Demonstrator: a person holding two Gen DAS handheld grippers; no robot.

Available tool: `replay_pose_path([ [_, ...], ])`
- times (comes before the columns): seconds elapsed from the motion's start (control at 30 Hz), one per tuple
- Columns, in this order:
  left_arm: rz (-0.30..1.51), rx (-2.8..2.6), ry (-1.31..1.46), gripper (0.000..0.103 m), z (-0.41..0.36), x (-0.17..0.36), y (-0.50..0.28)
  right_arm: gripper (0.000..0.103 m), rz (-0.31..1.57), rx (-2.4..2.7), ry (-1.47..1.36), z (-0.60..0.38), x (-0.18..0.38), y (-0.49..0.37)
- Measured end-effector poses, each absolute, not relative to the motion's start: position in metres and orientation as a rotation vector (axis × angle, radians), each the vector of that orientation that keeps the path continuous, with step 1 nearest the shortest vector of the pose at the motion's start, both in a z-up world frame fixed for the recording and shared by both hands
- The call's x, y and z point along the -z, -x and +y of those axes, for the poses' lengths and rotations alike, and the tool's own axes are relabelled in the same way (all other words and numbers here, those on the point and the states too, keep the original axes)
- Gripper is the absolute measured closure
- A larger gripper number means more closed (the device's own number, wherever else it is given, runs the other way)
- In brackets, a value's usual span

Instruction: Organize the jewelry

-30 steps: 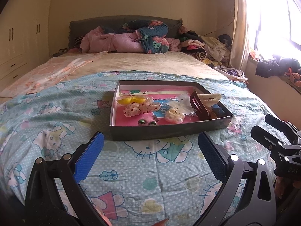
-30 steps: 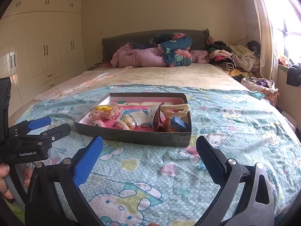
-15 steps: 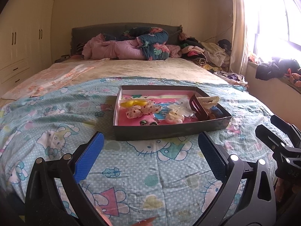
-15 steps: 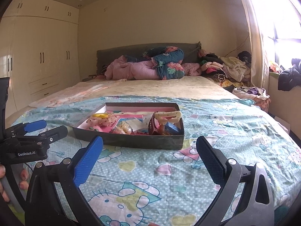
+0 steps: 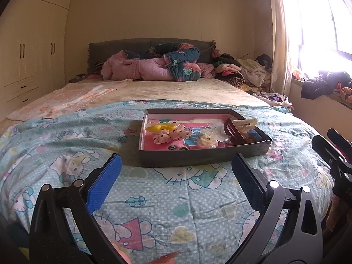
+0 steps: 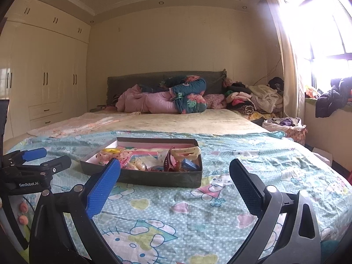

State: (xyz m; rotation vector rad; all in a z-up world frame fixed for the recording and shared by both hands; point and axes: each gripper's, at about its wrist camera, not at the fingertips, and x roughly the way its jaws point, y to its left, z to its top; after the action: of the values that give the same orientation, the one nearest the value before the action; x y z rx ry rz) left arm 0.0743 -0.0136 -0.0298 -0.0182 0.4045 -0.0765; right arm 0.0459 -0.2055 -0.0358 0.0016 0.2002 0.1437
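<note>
A shallow dark box (image 5: 198, 154) (image 6: 154, 177) with a pink floor sits on the cartoon-print sheet. Inside lie a yellow clip (image 5: 159, 128), spotted white bows (image 5: 170, 134), a dark red claw clip (image 5: 234, 132) (image 6: 168, 161), a cream clip (image 5: 245, 123) (image 6: 187, 151) and other small pieces. My left gripper (image 5: 176, 172) hangs open over the sheet, short of the box, nothing between its fingers. My right gripper (image 6: 175, 175) is open too, low near the bed's foot, with the box beyond it. Each gripper shows at the edge of the other's view.
The blue cartoon sheet (image 5: 66, 154) covers the near half of the bed. Pink and floral bedding (image 5: 154, 68) is piled at the headboard, with heaped clothes (image 5: 242, 72) at the right. Cream wardrobes (image 6: 44, 83) line the left wall; a bright window (image 6: 319, 33) is on the right.
Both views have dropped lower and tilted up, so more wall and ceiling shows and the box looks flatter. Both grippers stay open and hold nothing.
</note>
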Motion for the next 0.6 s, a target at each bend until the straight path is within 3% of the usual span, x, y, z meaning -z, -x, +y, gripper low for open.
replay_pose_path([
  [0.6, 0.399, 0.077, 0.025, 0.011, -0.0139, 0.0322, -0.0753, 0.006, 0.191, -0.162, 0.018, -0.1984, 0.0422, -0.044],
])
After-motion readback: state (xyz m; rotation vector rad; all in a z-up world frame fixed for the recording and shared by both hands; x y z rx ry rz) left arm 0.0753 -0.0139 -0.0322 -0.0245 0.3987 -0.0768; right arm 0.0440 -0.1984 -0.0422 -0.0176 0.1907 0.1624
